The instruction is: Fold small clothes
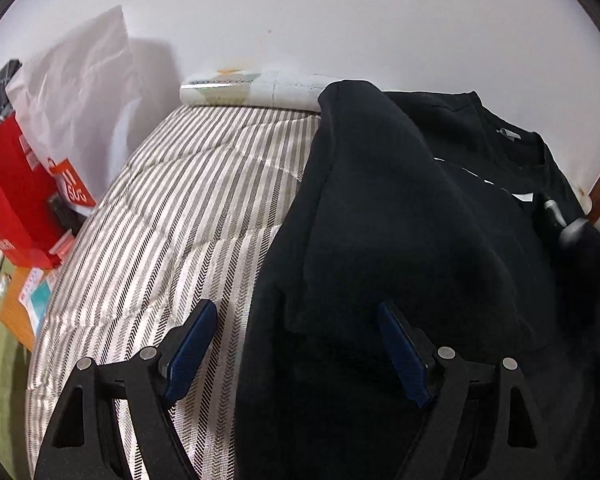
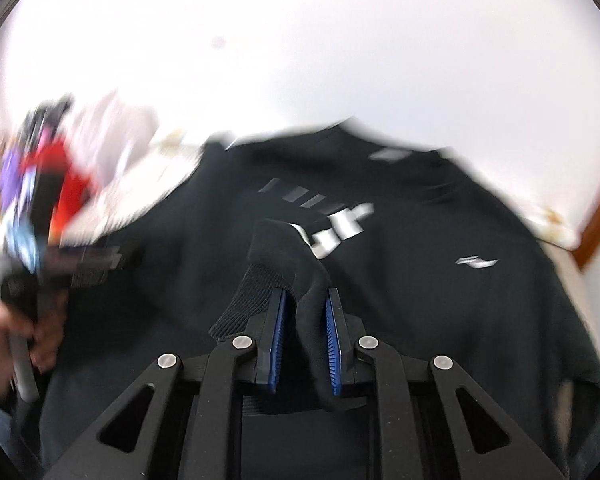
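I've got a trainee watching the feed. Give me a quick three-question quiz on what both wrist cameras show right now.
1. True or false: the left hand-held gripper is open, with nothing between its fingers.
2. Multiple choice: what does the right hand-held gripper pinch? A) a red box B) a sleeve cuff of the black sweatshirt C) a white bag
3. Fill in: the sweatshirt lies on a ____ bedcover.

Key:
1. True. Both blue fingers stand wide apart over the sweatshirt's edge.
2. B. Black fabric with a ribbed end sits between the nearly closed fingers.
3. Striped.
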{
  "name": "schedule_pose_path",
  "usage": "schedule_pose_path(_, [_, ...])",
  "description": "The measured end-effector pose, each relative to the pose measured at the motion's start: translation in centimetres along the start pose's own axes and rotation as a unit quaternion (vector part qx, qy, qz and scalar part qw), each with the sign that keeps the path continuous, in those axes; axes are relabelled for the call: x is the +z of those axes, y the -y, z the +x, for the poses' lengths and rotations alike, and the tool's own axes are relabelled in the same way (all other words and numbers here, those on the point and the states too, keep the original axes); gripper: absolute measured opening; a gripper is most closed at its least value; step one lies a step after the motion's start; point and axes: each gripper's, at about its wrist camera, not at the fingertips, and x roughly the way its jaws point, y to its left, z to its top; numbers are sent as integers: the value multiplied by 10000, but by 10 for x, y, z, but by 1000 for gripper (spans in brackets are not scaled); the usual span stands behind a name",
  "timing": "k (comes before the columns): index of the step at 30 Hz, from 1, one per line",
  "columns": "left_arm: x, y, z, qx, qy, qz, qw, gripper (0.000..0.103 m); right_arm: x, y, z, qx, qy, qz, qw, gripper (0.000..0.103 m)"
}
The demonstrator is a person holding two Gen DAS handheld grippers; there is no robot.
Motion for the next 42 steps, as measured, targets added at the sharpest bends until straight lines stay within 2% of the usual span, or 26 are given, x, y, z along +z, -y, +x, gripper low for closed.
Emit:
schedule_pose_path(3, [0,-2,0,-12,-8,-70,10000,82,2,63,-19,-351,131,705,9968,18])
schedule_pose_path(6, [-1,-1,1,26,-4,-44,10000,82,-13,121,-15,-661,-167,1427,9874,21])
schedule_pose_path(8, [-1,-2,1,16,-6,-52,10000,82,-28,151,-11,-1142,-378,1720,9777,22])
schedule_pose_path(10, [0,-2,2,-2,-12,-66,10000,82,-41,169,-11,-1526,-547,1843,9694,23])
schedule_pose_path(11, [0,-2,2,-1,-12,-65,10000,82,-47,176,-15,-1561,-563,1933,9670,24])
schedule_pose_path(12, [0,-2,2,4,-12,-63,10000,82,-50,178,-18,-1502,-535,2005,9666,26])
schedule_pose_path(14, [0,-2,2,18,-13,-54,10000,82,-51,175,-24,-1307,-416,2012,9699,41])
schedule_pose_path(16, [0,-2,2,10,-12,-63,10000,82,-45,162,-25,-1295,-299,1781,9750,54])
schedule_pose_path(17, [0,-1,2,13,-12,-63,10000,82,-42,153,-23,-1336,-230,1602,9777,55])
schedule_pose_path(19, [0,-1,2,14,-10,-65,10000,82,-38,142,-13,-1381,-214,1311,9815,55])
schedule_pose_path(21, [0,-2,2,14,-12,-63,10000,82,-40,140,8,-1390,-401,1120,9831,55])
schedule_pose_path(23, [0,-2,2,22,-8,-80,10000,82,-47,148,33,-1593,-867,1199,9761,55])
schedule_pose_path(25, [0,-5,1,34,0,-128,9999,83,-57,158,44,-1699,-1142,1390,9689,55])
schedule_pose_path(31, [0,-10,0,77,16,-210,9997,83,-54,147,10,-1765,-900,1378,9704,57])
schedule_pose_path(33, [0,-12,0,97,28,-239,9997,83,-45,137,-5,-1659,-775,1346,9738,57])
schedule_pose_path(37, [0,-14,0,79,29,-290,9995,83,-16,114,-26,-1443,-522,951,9836,65])
schedule_pose_path(40, [0,-16,0,78,40,-303,9995,83,-12,109,-41,-1577,-350,788,9837,71])
schedule_pose_path(42, [1,-15,0,70,37,-313,9995,83,-26,117,-56,-1871,-308,847,9782,71])
